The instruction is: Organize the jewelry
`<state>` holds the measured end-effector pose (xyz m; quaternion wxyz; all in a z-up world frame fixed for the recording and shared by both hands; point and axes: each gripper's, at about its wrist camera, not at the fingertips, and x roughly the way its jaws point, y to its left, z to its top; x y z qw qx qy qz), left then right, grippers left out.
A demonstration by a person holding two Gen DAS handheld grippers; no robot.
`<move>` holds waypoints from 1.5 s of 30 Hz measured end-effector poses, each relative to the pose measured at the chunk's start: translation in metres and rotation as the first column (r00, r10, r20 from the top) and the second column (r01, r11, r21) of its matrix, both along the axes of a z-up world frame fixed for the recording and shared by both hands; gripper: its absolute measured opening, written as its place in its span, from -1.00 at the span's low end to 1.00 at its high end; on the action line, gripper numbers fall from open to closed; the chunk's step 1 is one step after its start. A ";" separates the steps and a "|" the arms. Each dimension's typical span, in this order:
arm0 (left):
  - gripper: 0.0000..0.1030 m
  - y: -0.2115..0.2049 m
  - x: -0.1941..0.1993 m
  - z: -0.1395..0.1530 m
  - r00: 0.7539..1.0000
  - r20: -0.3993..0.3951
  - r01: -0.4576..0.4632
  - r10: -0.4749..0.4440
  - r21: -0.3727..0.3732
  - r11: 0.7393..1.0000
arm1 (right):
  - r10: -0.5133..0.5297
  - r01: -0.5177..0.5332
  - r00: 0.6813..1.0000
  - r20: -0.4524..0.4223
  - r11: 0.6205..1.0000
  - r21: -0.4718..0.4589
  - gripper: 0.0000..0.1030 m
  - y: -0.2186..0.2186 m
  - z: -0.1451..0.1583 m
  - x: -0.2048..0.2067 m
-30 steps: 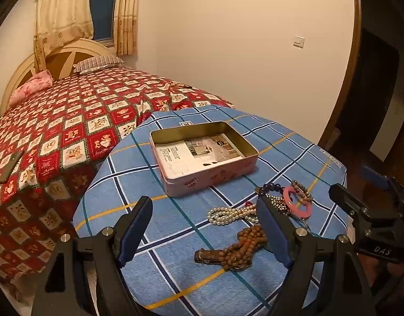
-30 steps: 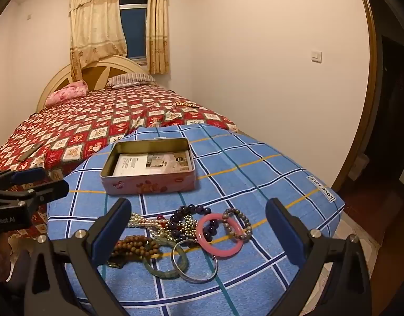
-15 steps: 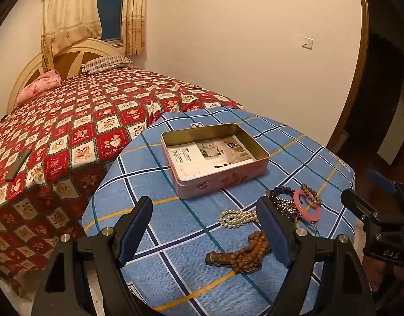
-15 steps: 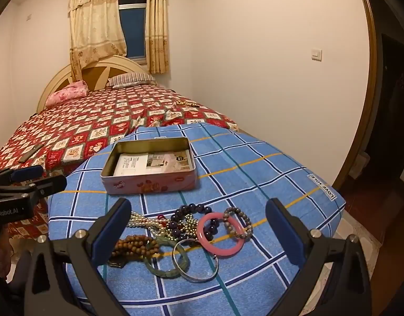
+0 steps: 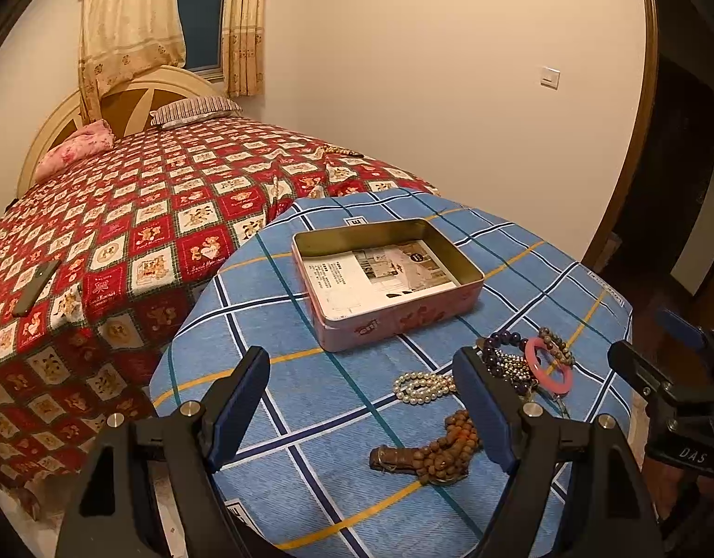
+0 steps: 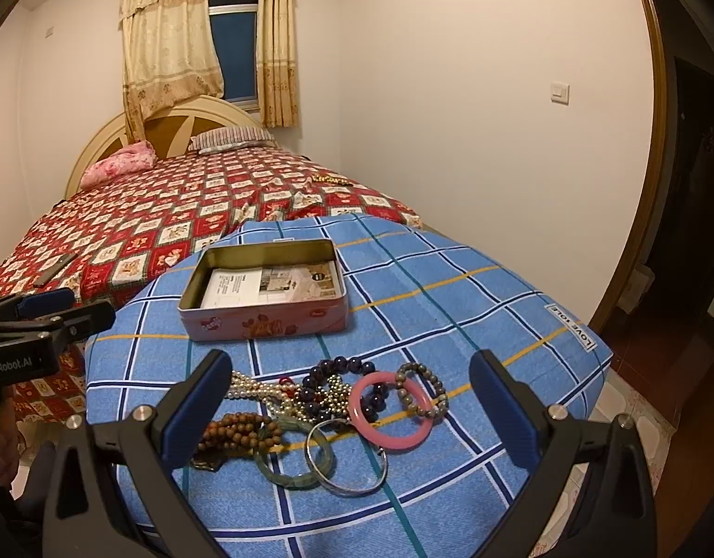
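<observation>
Shiny metal tin [image 6: 263, 321], woven cloth cover [image 6: 450, 288], glossy pink bangle [image 6: 390, 408].

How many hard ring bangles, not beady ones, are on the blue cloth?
3: a pink bangle at the right, a silver bangle in front, and a green bangle beside it on the left. The beads might hide more.

Left claw [image 5: 361, 400] gapes wide, holding nothing; right claw [image 6: 352, 411] likewise.

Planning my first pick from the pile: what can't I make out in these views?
- Left wrist view: left gripper finger hides part of the jewelry pile.
- Right wrist view: brown bead strand's near end sits behind the right gripper's finger.
- Tin's paper print: too small.
</observation>
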<state>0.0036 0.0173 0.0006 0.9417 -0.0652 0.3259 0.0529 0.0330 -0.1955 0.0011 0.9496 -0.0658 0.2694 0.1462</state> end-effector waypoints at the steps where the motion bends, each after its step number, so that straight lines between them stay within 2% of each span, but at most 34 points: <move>1: 0.57 0.001 0.000 0.000 1.000 0.000 -0.001 0.001 0.000 1.000 | 0.001 -0.001 1.000 -0.001 1.000 0.000 1.00 0.000 0.000 0.000; 45: 0.57 -0.004 0.000 -0.002 1.000 -0.006 0.000 0.000 0.015 1.000 | -0.002 0.002 1.000 -0.008 1.000 -0.003 1.00 0.004 -0.002 -0.002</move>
